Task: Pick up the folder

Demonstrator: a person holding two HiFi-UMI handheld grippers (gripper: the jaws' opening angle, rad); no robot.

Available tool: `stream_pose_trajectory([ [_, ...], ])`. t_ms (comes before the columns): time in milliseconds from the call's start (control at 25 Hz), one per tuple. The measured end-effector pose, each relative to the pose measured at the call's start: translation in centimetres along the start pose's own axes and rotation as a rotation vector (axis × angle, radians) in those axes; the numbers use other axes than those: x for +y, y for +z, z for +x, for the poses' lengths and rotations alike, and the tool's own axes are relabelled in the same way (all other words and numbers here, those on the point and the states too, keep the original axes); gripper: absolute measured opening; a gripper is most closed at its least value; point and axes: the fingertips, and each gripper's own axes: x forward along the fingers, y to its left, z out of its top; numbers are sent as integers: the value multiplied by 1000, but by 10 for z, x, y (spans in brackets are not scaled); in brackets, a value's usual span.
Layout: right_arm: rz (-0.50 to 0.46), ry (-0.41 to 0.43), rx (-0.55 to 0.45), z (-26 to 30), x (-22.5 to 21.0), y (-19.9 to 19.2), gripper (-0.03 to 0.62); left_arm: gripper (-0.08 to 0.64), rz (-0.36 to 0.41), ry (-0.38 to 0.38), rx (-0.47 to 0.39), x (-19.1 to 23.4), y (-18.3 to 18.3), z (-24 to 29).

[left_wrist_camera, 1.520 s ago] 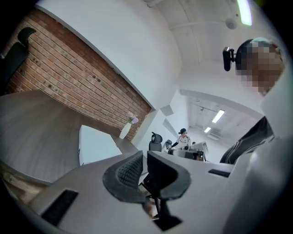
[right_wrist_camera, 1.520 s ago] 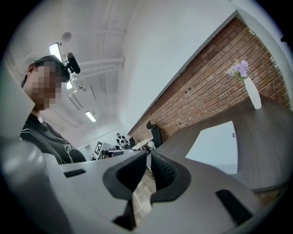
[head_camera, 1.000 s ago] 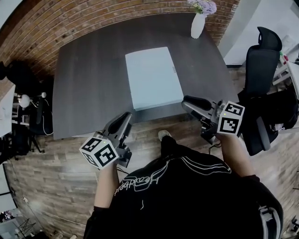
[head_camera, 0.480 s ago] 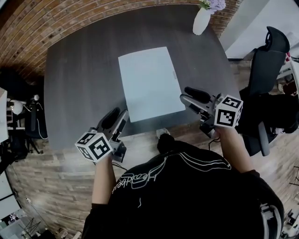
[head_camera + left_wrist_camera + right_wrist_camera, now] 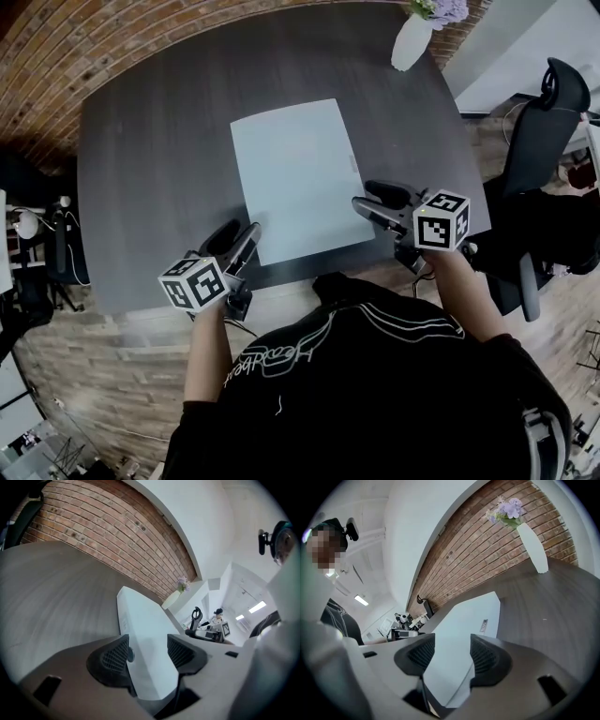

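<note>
Fingers (image 5: 110,657), left gripper (image 5: 240,232) and right gripper (image 5: 367,197): just opened, released (folder (image 5: 295,178) ahead between them) | vase (image 5: 411,42) at far table (image 5: 150,169) corner

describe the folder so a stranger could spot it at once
Find the dark table by the brick wall. Flat near its middle lies the folder, a pale blue rectangle. Its only neighbour, a white vase, stands upright at the far right corner.
</note>
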Motion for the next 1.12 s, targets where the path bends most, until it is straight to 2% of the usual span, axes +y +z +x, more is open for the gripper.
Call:
stream_pose_trajectory([
  [200, -10, -41, 72, 12, -17, -16, 199, 236, -18, 19, 36, 12, -8, 14],
  [440, 1, -80, 39, 11, -31, -14, 192, 236, -28, 18, 61, 16, -16, 23],
  [880, 2, -108, 81, 17, -40, -26, 191, 235, -22, 35, 83, 17, -21, 27],
  [1120, 16, -134, 91, 16, -43, -30, 153, 213, -15, 46, 84, 14, -22, 27],
])
